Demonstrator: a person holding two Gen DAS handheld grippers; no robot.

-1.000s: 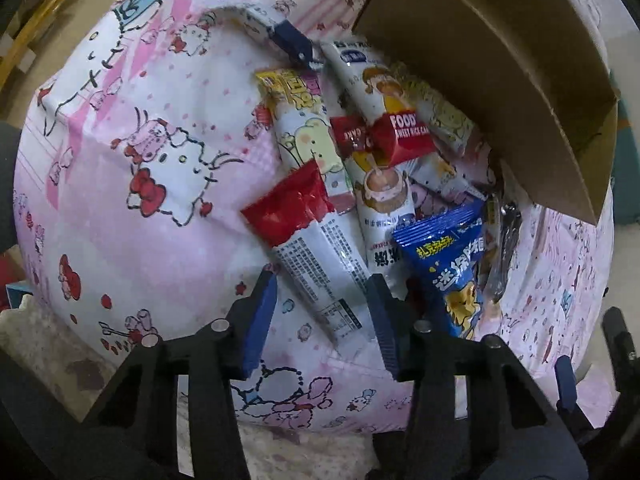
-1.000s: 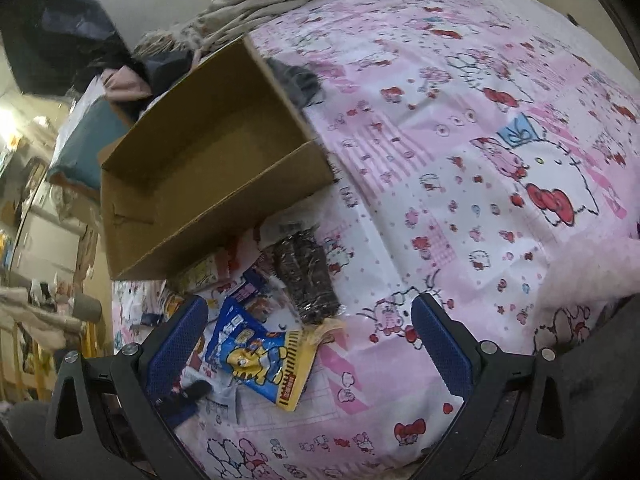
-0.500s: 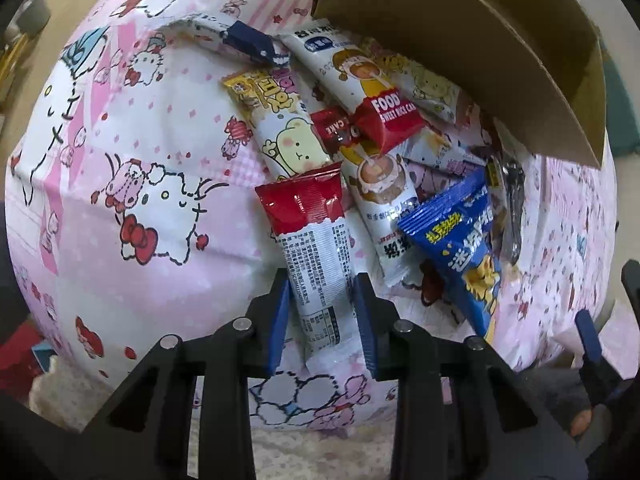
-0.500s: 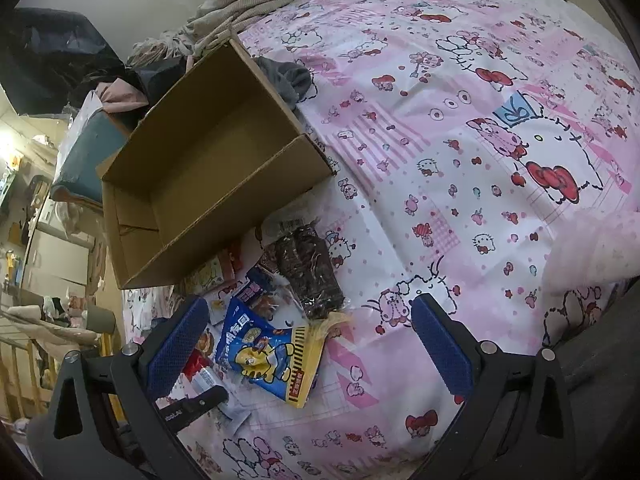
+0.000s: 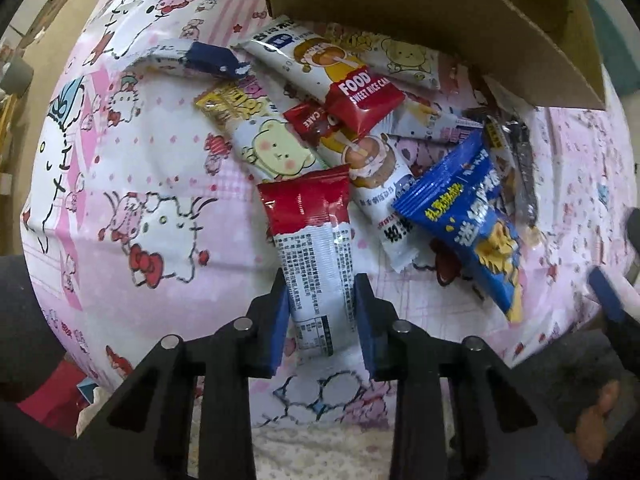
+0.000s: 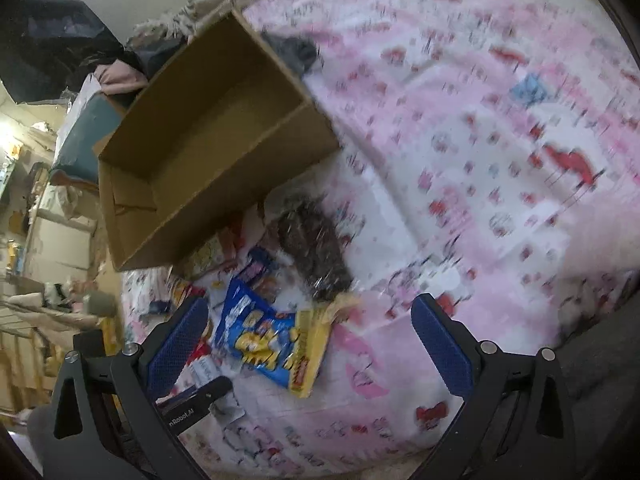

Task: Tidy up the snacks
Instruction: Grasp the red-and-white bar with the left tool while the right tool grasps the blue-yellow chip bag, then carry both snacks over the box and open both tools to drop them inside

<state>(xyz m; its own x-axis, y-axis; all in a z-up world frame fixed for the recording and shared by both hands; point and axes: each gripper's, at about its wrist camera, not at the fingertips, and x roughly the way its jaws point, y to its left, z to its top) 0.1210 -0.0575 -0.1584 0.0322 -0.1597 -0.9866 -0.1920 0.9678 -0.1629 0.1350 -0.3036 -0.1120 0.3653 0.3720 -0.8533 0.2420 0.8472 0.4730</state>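
pink cartoon-print bedding covers the bed, and a heap of snack packets lies on it. the red and white packet lies at the near edge of the heap, its white printed end pinched between the blue pads of the left tool, which has closed narrow on it; its red end points toward the heap. just beside it on the right sits a blue chip bag, also seen in the right wrist view with its yellow end toward the camera. behind the held packet lie a long white packet with a bear face and a red-ended rice cake packet, overlapping each other and other wrappers. a dark clear-wrapped snack lies beyond the blue bag, close to the box. the cardboard box stands open at the far side of the heap, its near wall touching some of the packets; its inside looks bare where visible. the right tool hangs wide open above the blue bag, gripping nothing; that view is blurred. clutter and shelves show dimly beyond the bed on the left.
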